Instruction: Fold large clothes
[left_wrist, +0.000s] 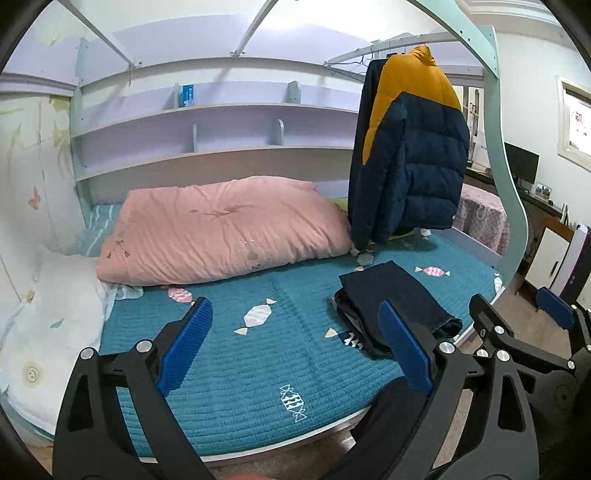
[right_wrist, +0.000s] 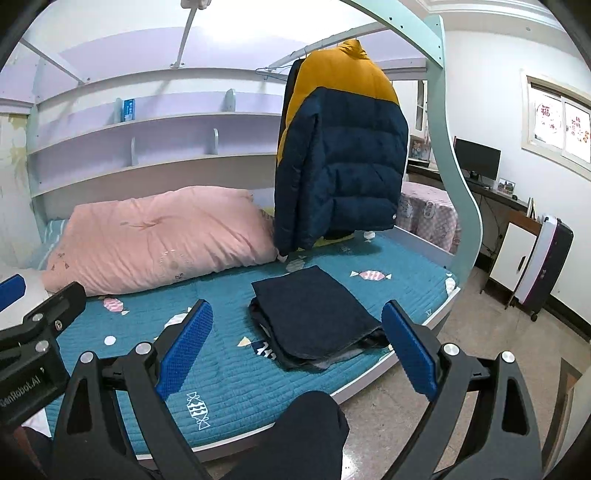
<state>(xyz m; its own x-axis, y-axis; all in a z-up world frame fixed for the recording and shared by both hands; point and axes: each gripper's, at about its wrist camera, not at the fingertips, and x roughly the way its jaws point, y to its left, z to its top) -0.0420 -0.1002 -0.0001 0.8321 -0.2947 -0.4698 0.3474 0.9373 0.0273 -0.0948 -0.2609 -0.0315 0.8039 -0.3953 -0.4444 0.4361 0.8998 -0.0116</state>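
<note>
Teal bedspread (right_wrist: 229, 376) bears folded dark clothes (right_wrist: 314, 317) — between right claw (right_wrist: 297, 354) fingers, both claws spread empty.

Your left gripper's finger (left_wrist: 404, 350) covers the near corner of the folded dark garment (left_wrist: 391, 295). The jacket (right_wrist: 340, 147) hides the bed's far corner, and the window (right_wrist: 561, 122) markings are too small to read.

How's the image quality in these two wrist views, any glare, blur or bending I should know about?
Left wrist view: strong fisheye bending, the bed frame curves, corners are black, and the window is blown out white. Right wrist view: the same bending and dark corners, window glare is milder, and the folded clothes and jacket are sharp. Both grippers, left and right, look crisp, with no motion blur.
</note>
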